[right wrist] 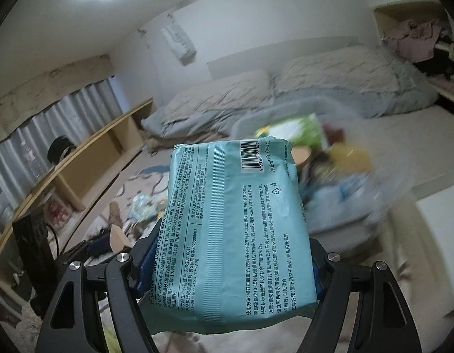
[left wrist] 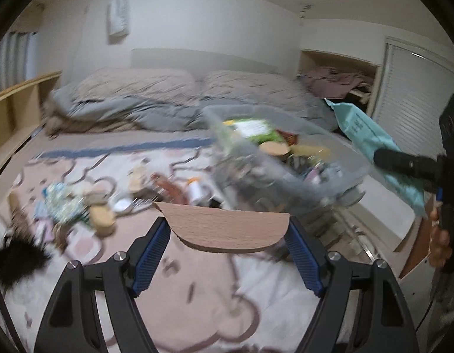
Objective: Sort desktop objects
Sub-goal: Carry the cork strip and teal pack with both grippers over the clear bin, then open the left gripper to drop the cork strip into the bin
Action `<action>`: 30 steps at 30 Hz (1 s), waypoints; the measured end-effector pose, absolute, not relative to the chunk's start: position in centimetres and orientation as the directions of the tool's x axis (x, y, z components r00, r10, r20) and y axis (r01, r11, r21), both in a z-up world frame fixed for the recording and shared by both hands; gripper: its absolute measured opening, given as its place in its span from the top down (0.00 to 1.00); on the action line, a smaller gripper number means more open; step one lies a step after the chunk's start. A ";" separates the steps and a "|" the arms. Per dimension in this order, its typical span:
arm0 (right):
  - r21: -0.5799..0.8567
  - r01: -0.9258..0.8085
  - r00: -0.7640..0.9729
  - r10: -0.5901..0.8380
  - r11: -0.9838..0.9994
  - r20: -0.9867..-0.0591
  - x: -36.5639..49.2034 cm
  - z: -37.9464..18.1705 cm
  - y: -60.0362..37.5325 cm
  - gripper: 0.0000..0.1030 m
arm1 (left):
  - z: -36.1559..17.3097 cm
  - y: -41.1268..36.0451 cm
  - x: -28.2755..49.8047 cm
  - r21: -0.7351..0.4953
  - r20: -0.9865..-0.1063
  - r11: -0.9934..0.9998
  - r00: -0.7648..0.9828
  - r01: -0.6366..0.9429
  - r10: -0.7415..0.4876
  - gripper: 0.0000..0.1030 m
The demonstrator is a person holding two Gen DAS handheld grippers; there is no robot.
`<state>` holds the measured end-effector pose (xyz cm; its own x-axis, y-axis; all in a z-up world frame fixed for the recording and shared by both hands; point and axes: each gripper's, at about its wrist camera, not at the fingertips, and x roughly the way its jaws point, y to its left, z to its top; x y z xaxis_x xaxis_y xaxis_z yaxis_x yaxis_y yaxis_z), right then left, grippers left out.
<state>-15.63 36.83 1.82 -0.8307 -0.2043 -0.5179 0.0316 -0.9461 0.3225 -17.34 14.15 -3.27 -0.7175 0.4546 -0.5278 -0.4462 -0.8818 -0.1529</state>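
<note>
- The sort looks partly done: the clear bin [left wrist: 285, 158] already holds a green packet [left wrist: 250, 128], a round wooden piece and other blurred items.
- Much is left, judging by the loose pile [left wrist: 103, 200] on the bedspread [left wrist: 197, 294], at 9 o'clock of the bin in the left view; a white bottle [left wrist: 196, 189] lies among it.
- The left gripper [left wrist: 227, 235] is closed on a half-round wooden block [left wrist: 229, 228], held level above the bedspread with the bin just beyond, toward 1 o'clock.
- The right gripper [right wrist: 227, 264] clamps a teal wipes pack [right wrist: 238, 220] by its sides, back label to the camera, raised and aimed at the bin at 1 o'clock.
- In the left view that pack [left wrist: 374, 144] hangs beside the bin's far rim, at 3 o'clock.
- Both loads probably go into the bin next.
</note>
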 end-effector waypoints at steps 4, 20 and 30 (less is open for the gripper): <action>0.278 0.003 -0.850 -0.149 -0.960 -0.506 -16.3 3.8 39.8 0.24 | -1.4 17.1 -19.0 -0.137 -0.481 -0.818 -0.685 -0.558 0.548 0.23; 0.283 -0.043 -0.859 -0.110 -0.958 -0.501 -18.9 2.9 43.5 0.24 | 2.7 27.6 -29.5 0.071 -0.592 -0.639 -0.548 -0.766 0.591 0.23; 0.326 -0.050 -0.867 -0.121 -0.944 -0.484 -18.8 1.7 44.4 0.24 | -0.6 31.6 -33.5 0.302 -0.756 -0.467 -0.507 -0.831 0.414 0.23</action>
<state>-18.79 44.37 1.74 -0.8668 -0.1214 -0.4836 -0.0495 -0.9441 0.3258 -33.53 31.62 -0.63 -0.5068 0.4137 -0.7563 -0.8313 -0.4669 0.3017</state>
